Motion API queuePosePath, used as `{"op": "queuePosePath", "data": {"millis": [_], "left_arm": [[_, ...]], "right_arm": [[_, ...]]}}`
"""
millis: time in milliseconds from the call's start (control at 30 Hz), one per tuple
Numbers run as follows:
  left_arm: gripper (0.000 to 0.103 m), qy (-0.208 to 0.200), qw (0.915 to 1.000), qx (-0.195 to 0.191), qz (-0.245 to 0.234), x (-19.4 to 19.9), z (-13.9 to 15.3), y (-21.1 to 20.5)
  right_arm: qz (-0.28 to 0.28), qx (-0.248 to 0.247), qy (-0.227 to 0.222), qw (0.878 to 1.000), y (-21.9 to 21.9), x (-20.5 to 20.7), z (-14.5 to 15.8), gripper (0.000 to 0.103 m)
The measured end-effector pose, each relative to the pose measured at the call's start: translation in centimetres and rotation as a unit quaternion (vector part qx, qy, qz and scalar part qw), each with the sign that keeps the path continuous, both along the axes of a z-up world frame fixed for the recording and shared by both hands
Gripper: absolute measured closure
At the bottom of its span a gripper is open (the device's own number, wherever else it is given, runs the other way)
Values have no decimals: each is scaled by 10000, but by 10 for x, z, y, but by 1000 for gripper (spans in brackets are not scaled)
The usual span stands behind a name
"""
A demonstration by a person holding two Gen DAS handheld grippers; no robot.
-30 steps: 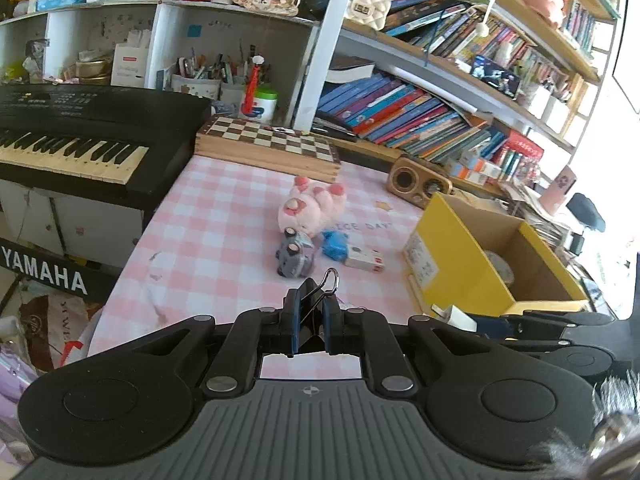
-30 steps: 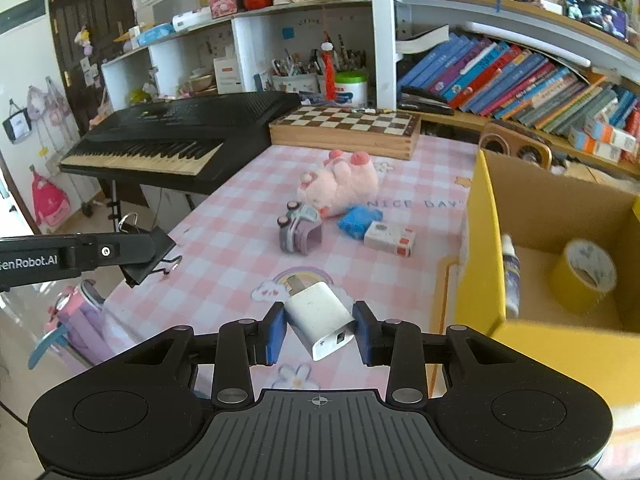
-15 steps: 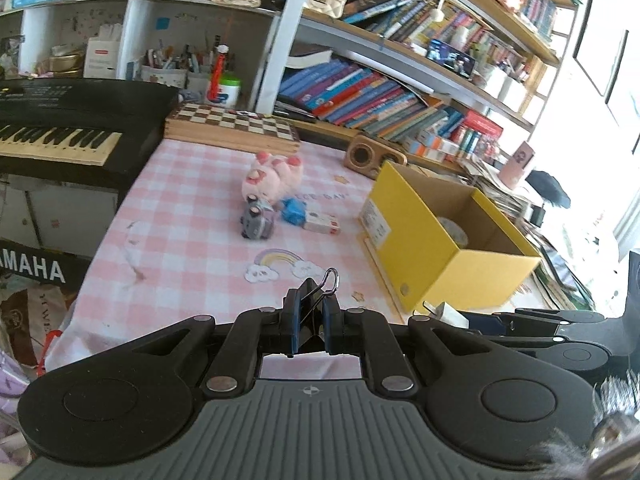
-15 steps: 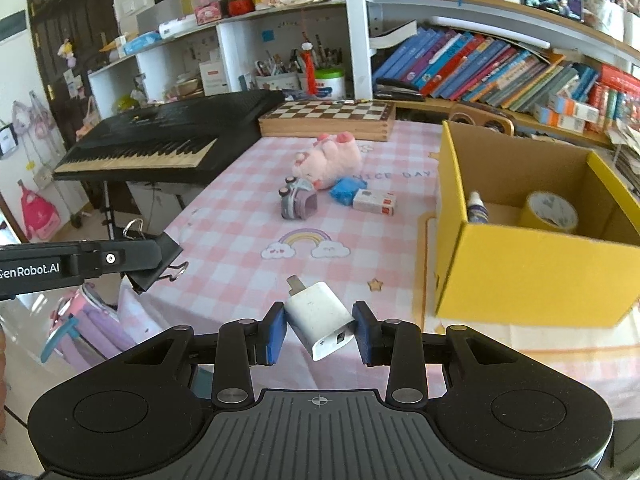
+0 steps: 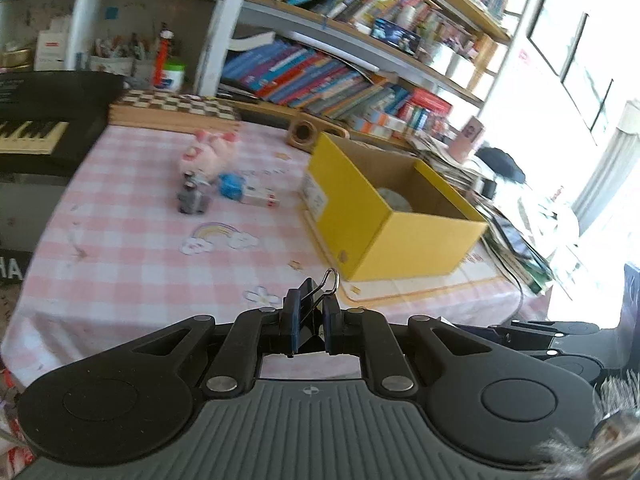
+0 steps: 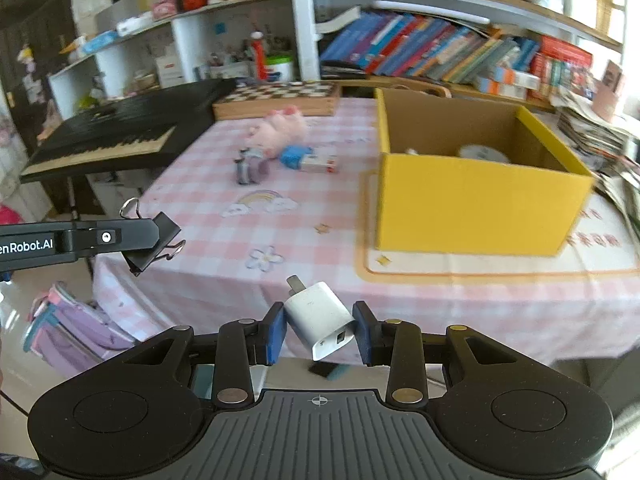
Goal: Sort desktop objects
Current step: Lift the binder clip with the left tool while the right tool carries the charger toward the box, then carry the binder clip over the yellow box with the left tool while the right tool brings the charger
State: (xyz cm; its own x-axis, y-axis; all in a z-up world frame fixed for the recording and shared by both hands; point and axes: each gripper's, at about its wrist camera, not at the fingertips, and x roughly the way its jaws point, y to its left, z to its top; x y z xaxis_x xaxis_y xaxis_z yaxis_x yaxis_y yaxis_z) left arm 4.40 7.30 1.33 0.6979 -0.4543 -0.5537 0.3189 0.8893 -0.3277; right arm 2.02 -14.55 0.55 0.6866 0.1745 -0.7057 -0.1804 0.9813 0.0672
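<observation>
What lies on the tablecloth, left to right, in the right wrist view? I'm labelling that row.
Grey toy car → blue item → small red-and-white box → yellow box.

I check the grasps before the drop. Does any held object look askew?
Yes. The white charger sits tilted between the right gripper's pads, prongs pointing up-left. The binder clip in the left gripper looks straight.

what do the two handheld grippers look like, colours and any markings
Both the left gripper and the right gripper are black plastic with ribbed grey tops, round side discs, silver rivets and blue-padded fingers. White "enRobot.AI" lettering runs along the left one's side.
</observation>
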Motion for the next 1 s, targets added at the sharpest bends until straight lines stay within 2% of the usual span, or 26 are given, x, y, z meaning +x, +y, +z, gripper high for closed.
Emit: {"op": "queuePosePath", "data": {"millis": [500,1000], "left_arm": [[93,42,9956,-35,-932,5,-2,-56],[93,83,9947,96,-1021,22,5,-111]], "right_arm": [[-877,43,123,9961,-51,-27,-3,68],[-841,208,210,9960,-102,-6,-7,68]]}}
